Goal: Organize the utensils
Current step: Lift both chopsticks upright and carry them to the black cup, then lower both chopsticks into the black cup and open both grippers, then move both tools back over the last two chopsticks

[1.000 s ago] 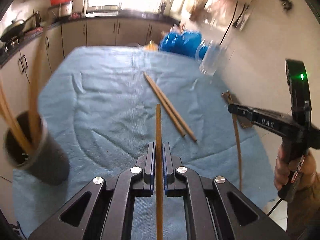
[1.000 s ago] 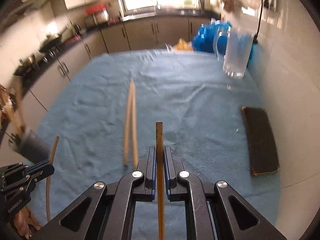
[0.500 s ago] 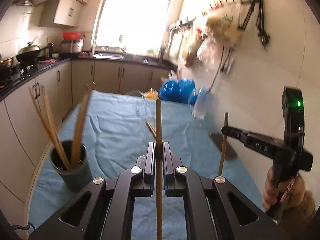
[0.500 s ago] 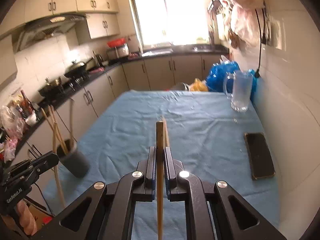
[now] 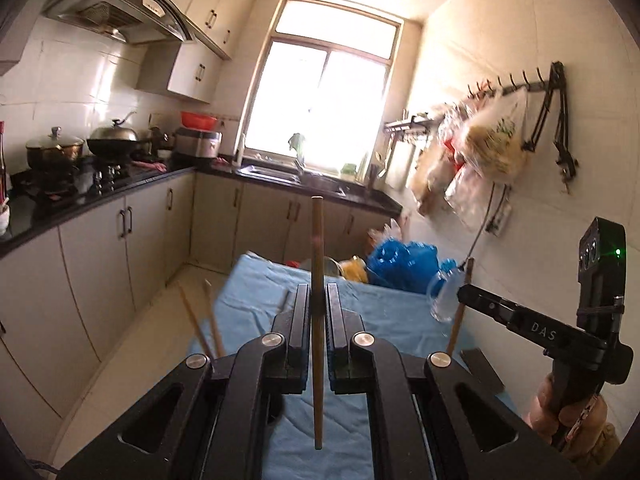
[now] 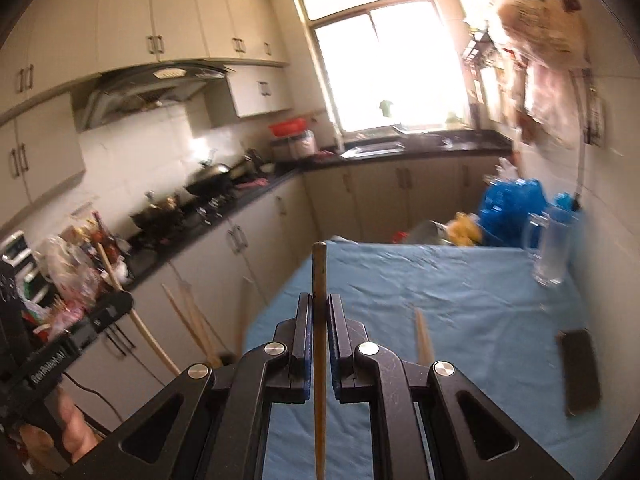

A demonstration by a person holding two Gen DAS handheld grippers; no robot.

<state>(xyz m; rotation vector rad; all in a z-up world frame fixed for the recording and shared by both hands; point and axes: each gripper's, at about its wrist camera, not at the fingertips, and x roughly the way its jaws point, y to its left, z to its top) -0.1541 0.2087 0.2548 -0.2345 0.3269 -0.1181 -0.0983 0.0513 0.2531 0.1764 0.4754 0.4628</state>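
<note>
So, left gripper [image 5: 318, 308] first: jaws clamped tight on a wooden chopstick [image 5: 317, 264], which stands near upright between the pads, its blunt end poking well above the fingertips and its lower end hanging down past the gripper body. Right gripper [image 6: 319, 312], same story: pinched shut on its own chopstick [image 6: 319, 276] (a darker, worn-looking one with a squared top). Both sticks are plain light-brown wood, held up off the blue cloth [image 6: 460, 300] on the table. More chopsticks [image 6: 192, 320] lean up at the left, their holder hidden behind the gripper; another chopstick tip [image 6: 423, 338] peeks up to the right of the right gripper's fingers. Further out: a clear glass mug [image 6: 550, 248] near the wall, a dark phone [image 6: 580, 372] lying flat.
</note>
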